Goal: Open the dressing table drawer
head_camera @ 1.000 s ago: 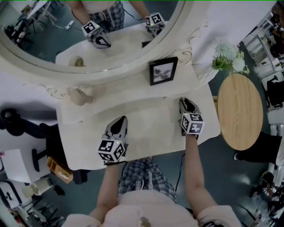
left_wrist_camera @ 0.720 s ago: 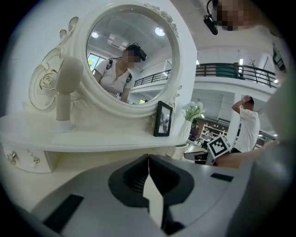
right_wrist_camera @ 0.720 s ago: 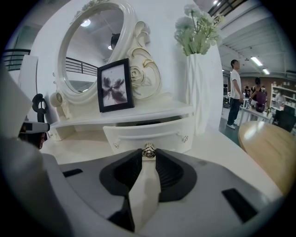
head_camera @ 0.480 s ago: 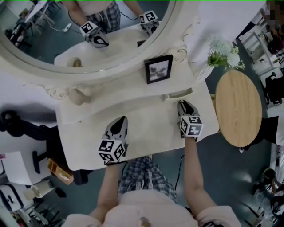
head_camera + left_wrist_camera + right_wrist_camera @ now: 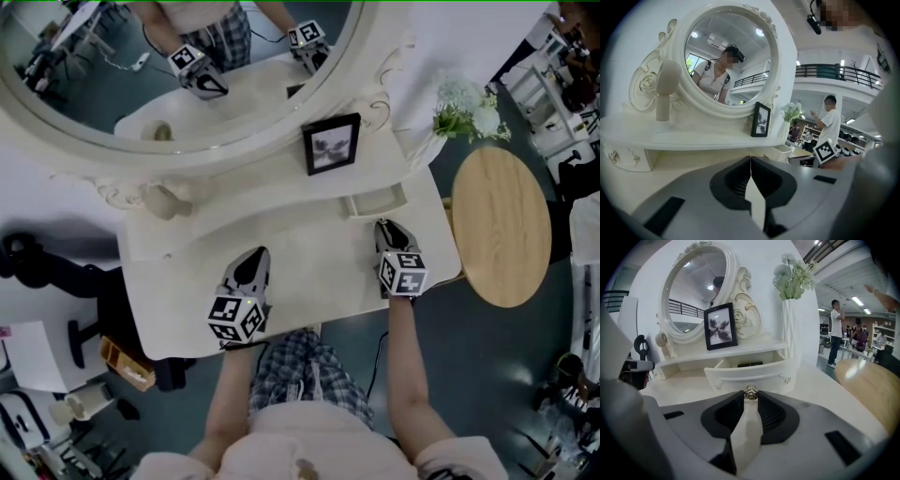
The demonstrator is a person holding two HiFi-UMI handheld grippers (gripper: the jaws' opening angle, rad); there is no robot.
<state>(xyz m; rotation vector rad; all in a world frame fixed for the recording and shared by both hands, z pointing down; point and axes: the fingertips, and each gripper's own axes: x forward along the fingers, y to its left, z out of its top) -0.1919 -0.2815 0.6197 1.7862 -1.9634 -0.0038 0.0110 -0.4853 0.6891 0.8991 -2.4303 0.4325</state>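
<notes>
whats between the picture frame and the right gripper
The partly open drawer, its knob pinched by the right gripper; the picture frame stands behind. Head view shows it.

A large open lab hall: a railed mezzanine (image 5: 834, 72), ceiling strip lights (image 5: 857, 301), equipment racks (image 5: 551, 94) and standing people (image 5: 836, 331) surround the table (image 5: 319, 272).

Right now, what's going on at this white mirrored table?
A person is opening the small white drawer of an ornate white dressing table with two hand-held grippers. The right gripper is clamped on the drawer's little metal knob, and the drawer stands partly pulled out. The left gripper is shut and empty over the tabletop.
</notes>
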